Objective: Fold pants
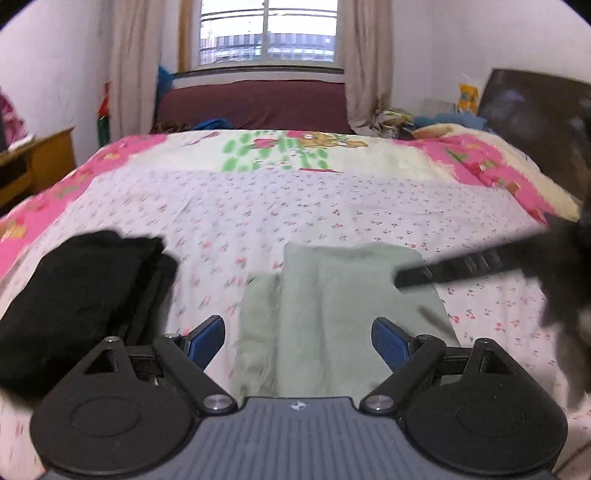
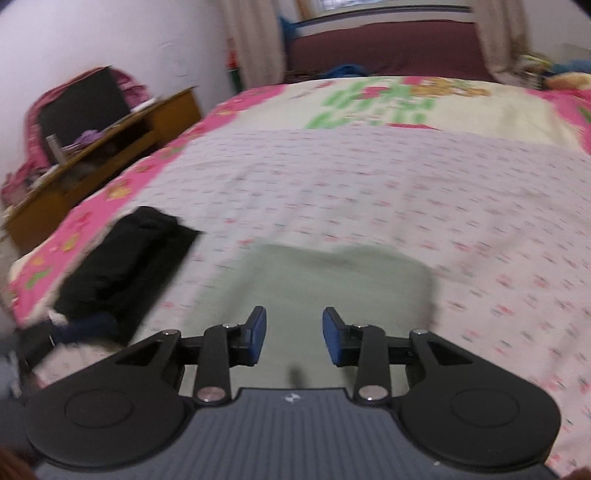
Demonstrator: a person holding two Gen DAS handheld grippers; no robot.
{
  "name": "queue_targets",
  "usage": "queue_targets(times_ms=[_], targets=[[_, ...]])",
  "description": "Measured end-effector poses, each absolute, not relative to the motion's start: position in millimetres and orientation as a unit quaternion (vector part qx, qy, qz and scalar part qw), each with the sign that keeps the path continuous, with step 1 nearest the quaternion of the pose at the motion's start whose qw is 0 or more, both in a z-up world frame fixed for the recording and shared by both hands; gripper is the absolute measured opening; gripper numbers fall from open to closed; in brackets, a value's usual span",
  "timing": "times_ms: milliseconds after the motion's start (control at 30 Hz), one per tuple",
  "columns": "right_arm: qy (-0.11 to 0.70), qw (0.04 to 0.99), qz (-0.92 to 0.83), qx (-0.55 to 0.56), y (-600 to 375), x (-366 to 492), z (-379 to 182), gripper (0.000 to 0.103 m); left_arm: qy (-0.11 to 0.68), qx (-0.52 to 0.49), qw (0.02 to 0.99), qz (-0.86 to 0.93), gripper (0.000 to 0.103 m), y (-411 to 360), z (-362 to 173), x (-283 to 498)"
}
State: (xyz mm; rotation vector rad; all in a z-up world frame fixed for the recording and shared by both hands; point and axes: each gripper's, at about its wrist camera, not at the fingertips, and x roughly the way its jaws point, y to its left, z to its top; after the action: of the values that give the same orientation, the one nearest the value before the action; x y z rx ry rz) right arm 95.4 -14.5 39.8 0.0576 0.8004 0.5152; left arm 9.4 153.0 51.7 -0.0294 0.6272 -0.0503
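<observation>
Both grippers, left gripper (image 1: 298, 339) and right gripper (image 2: 294, 336), jaws apart, empty, above folded green pants (image 1: 332, 314) on floral bed (image 1: 295, 192); black clothes (image 1: 74, 302) beside.

1. A bed cover (image 1: 295, 199) with small cherry prints fills the middle of both views; a pink and cream cartoon blanket (image 1: 280, 151) lies across its far part.
2. A folded black garment (image 1: 77, 295) rests on the cover at lower left in the left wrist view.
3. A maroon headboard (image 1: 255, 101) stands at upper centre, below a barred window (image 1: 267, 31) flanked by pale curtains (image 1: 131, 62).
4. A wooden desk (image 2: 110, 147) sits at left in the right wrist view, with a dark screen (image 2: 83, 107) on it.
5. Cluttered items (image 1: 439, 118), blurred, lie at upper right.
</observation>
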Motion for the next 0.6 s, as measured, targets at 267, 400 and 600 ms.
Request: queue_targets(times_ms=[267,400,600], targets=[[0.434,0.870,0.232,0.039,-33.1,105.0,-6.4,0.041,0.401,0.034,0.915,0.038,0.102,160.1,-9.5,70.1],[0.401,0.878,0.248,0.082,-46.7,96.8,0.9,0.041,0.414,-0.044,0.908,0.053,0.102,182.6,1.4,60.6],[0.360,0.894,0.236,0.125,-57.2,114.6,8.5,0.043,0.362,0.027,0.930,0.048,0.102,145.7,31.0,58.2]])
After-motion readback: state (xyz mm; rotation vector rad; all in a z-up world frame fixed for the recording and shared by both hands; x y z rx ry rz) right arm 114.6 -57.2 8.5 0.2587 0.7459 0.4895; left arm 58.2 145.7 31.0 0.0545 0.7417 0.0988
